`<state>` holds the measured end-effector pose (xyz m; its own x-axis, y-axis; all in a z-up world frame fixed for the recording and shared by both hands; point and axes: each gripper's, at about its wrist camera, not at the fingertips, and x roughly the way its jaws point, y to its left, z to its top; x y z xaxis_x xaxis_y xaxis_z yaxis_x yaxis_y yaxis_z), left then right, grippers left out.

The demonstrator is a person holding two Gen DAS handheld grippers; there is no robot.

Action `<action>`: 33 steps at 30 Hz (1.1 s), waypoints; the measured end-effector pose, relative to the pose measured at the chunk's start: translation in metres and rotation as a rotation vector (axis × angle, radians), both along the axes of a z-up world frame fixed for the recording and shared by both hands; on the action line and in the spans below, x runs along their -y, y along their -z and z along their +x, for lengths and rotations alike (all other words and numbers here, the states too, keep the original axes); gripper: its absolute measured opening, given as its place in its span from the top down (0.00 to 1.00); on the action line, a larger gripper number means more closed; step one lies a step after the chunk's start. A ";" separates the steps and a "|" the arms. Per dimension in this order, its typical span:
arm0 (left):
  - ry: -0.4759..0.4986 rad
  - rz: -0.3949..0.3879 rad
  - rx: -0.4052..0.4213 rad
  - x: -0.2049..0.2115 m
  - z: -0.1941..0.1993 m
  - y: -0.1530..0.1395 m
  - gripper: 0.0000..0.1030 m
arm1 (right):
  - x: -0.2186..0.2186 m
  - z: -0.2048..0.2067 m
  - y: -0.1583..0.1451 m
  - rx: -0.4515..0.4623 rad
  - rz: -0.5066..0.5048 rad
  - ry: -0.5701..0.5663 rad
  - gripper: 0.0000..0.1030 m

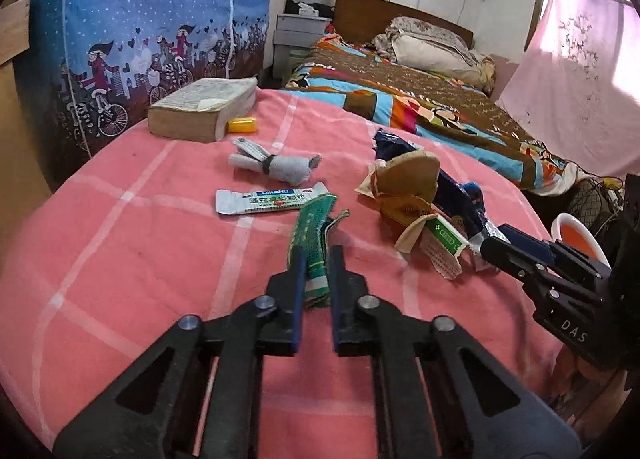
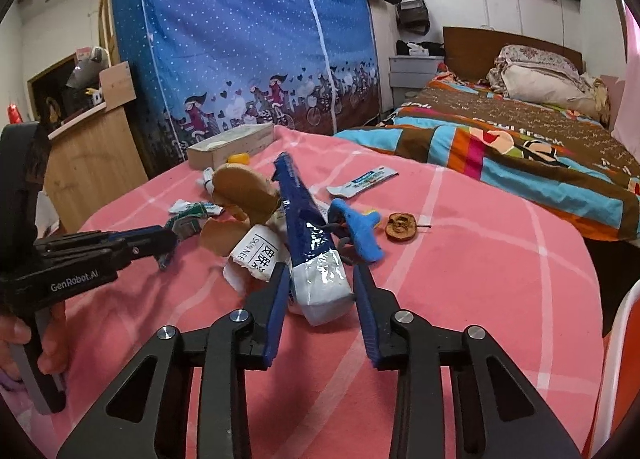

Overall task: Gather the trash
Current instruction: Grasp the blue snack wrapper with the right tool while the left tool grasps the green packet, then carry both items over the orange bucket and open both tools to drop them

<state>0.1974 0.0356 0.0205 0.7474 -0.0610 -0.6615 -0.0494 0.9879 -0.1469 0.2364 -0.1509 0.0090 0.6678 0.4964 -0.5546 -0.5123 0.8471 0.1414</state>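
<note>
Pink blanket (image 1: pixel 120 227), trash lying across it, left to right:

1. Book (image 1: pixel 200 109) sitting at the far left, yellow cap (image 1: pixel 241 125) touching its end.
2. Grey roll (image 1: pixel 276 167) lying nearer, white sachet (image 1: pixel 272 201) just in front of it.
3. Left gripper (image 1: pixel 316 255) pinching the green wrapper (image 1: pixel 314 227), its 2 fingers pressing the near end.
4. Brown peel (image 1: pixel 408 175) topping the central heap.
5. Right gripper (image 2: pixel 320 279) closing around the blue-and-silver packet (image 2: pixel 316 259); whether the pads are pressing it, cannot tell.
6. Blue toy (image 2: pixel 360 231) lying beside the packet.
7. Dried slice (image 2: pixel 402 227) lying apart, rightmost.
</note>
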 end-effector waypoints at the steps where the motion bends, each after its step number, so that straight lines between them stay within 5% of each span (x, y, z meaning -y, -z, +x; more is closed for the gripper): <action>1: -0.002 -0.002 0.002 -0.001 0.000 0.000 0.89 | 0.000 -0.001 0.000 0.002 0.004 0.001 0.72; 9: -0.022 -0.005 0.081 0.004 -0.021 -0.009 0.91 | 0.005 -0.024 -0.012 0.116 0.010 0.006 0.77; 18: 0.038 -0.027 0.268 0.038 -0.038 -0.040 0.91 | 0.025 -0.054 -0.031 0.310 0.045 0.052 0.78; 26: 0.228 -0.016 0.446 0.117 -0.036 -0.075 0.91 | 0.088 -0.078 -0.057 0.499 0.138 0.243 0.78; 33: 0.403 -0.048 0.423 0.186 -0.015 -0.075 0.91 | 0.155 -0.089 -0.058 0.519 0.147 0.467 0.78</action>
